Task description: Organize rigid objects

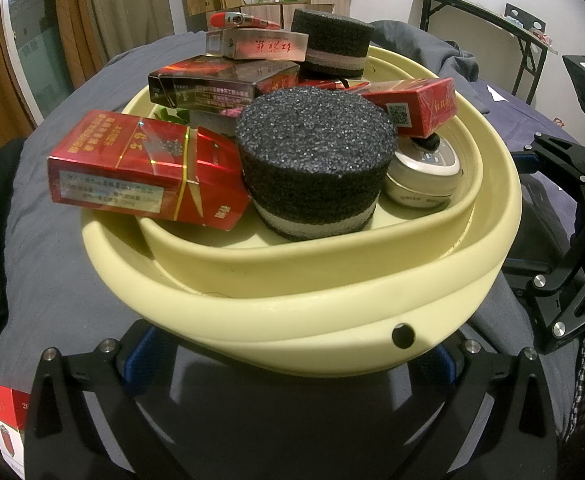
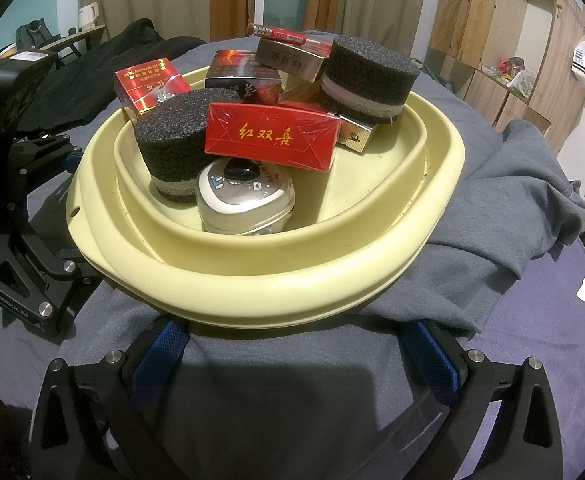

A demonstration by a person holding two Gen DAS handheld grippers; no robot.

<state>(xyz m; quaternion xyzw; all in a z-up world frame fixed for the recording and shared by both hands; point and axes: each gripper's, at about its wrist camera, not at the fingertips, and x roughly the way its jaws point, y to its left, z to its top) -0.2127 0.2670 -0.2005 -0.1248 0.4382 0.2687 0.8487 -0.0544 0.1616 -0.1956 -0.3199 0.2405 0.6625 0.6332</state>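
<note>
Left tool [image 1: 288, 364] spread wide under yellow basin [image 1: 332, 308] rim, right tool [image 2: 296, 356] likewise wide.

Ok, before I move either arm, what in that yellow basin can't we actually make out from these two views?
- Basin floor: both views, covered by the piled boxes and foam discs.
- Silver case top: both views, partly hidden under the red box.
- Jaws of both grippers: tips tucked under the basin rim, so whether they grip is unclear.
- Box at the left view's bottom-left corner: cut off by the edge.
</note>
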